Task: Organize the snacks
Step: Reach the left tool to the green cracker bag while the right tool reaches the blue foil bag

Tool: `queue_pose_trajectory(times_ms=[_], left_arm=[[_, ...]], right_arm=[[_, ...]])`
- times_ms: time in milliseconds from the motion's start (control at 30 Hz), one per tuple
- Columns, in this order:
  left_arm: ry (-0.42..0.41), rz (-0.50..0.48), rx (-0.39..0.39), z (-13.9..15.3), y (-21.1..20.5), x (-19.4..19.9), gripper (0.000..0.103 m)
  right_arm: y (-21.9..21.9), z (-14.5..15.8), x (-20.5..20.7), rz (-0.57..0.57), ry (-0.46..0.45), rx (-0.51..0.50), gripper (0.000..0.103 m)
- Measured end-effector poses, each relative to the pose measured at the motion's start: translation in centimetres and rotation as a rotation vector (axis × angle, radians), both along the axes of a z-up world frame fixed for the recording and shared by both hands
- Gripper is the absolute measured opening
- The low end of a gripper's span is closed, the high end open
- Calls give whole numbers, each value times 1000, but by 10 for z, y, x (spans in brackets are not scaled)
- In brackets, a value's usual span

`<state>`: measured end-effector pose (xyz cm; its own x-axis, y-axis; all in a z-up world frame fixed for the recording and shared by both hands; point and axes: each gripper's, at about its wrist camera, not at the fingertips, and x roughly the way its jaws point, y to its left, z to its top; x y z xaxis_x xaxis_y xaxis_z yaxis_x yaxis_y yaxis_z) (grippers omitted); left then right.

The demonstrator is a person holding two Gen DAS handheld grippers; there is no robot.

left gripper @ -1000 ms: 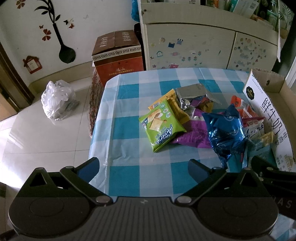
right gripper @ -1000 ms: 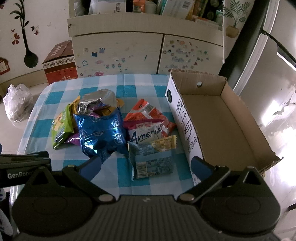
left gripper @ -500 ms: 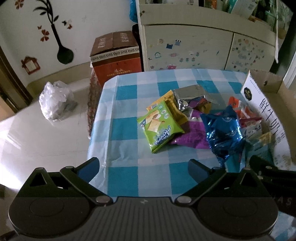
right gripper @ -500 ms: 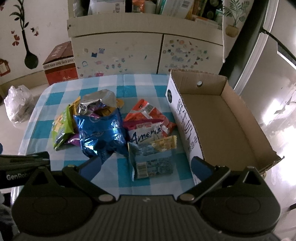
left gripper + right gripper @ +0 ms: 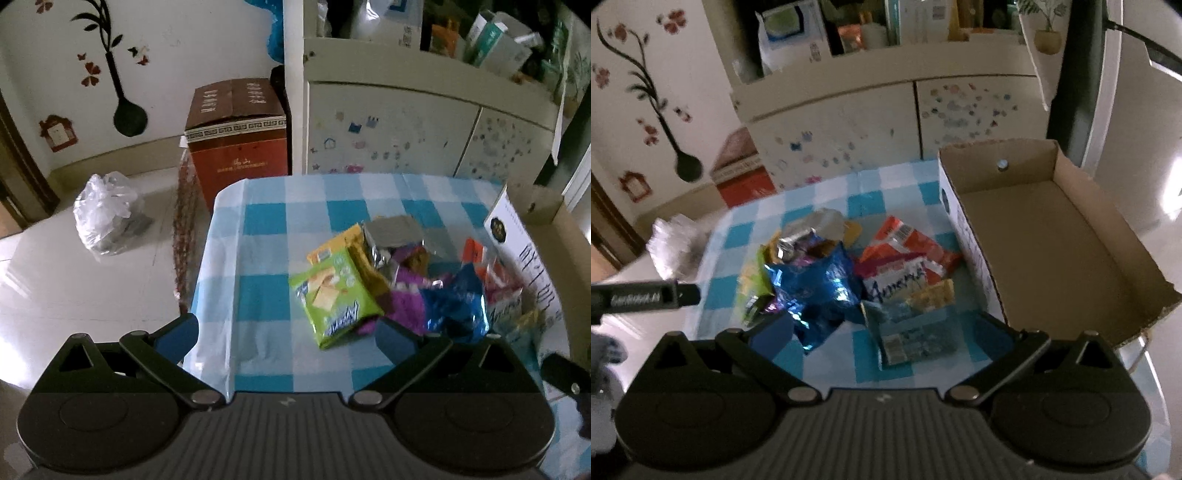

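A heap of snack packets lies on the blue checked tablecloth [image 5: 266,240]. In it are a green cracker bag [image 5: 332,299], a shiny blue bag [image 5: 816,291], a silver foil bag [image 5: 809,229], an orange packet [image 5: 908,243], a white "America" packet [image 5: 897,280] and a pale blue packet [image 5: 916,328]. An open cardboard box [image 5: 1052,236] stands to the right of the heap, with nothing in it. My left gripper [image 5: 286,330] hangs open above the table's near left part. My right gripper [image 5: 882,328] is open above the pale blue packet.
A cream cabinet [image 5: 388,136] with stickers stands behind the table, a brown carton [image 5: 236,133] beside it on the floor. A white plastic bag [image 5: 105,214] lies on the tiled floor to the left. The table's left edge [image 5: 207,266] drops off close to my left gripper.
Both grippers have tilted upward and drawn slightly back, so the snacks sit lower in each view. The snacks and the box have not moved. Both stay open.
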<state>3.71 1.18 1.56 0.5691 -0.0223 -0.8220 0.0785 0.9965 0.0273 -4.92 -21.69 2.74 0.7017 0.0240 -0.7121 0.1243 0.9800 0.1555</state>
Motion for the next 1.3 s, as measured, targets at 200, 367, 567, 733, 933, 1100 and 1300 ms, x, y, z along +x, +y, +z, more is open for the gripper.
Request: queue_pose_trajectory(times_ms=[200, 367, 567, 733, 933, 1100, 1300], left_arm=[[31, 34, -51, -4, 12, 26, 103], [69, 50, -76, -13, 12, 42, 103], [130, 76, -124, -27, 13, 59, 103], [140, 66, -160, -34, 10, 67, 103], [171, 73, -194, -46, 5, 78, 103], [189, 80, -212, -56, 1, 85, 103], [216, 97, -242, -67, 1, 91, 103]], right_arm=[[-13, 1, -9, 64, -52, 87, 102], [-6, -4, -6, 143, -71, 48, 102], [5, -13, 10, 220, -82, 28, 101], [15, -19, 24, 288, -81, 32, 97], [25, -30, 40, 364, -65, 5, 90], [29, -41, 56, 380, -42, -13, 90], [31, -50, 69, 377, -32, -7, 90]])
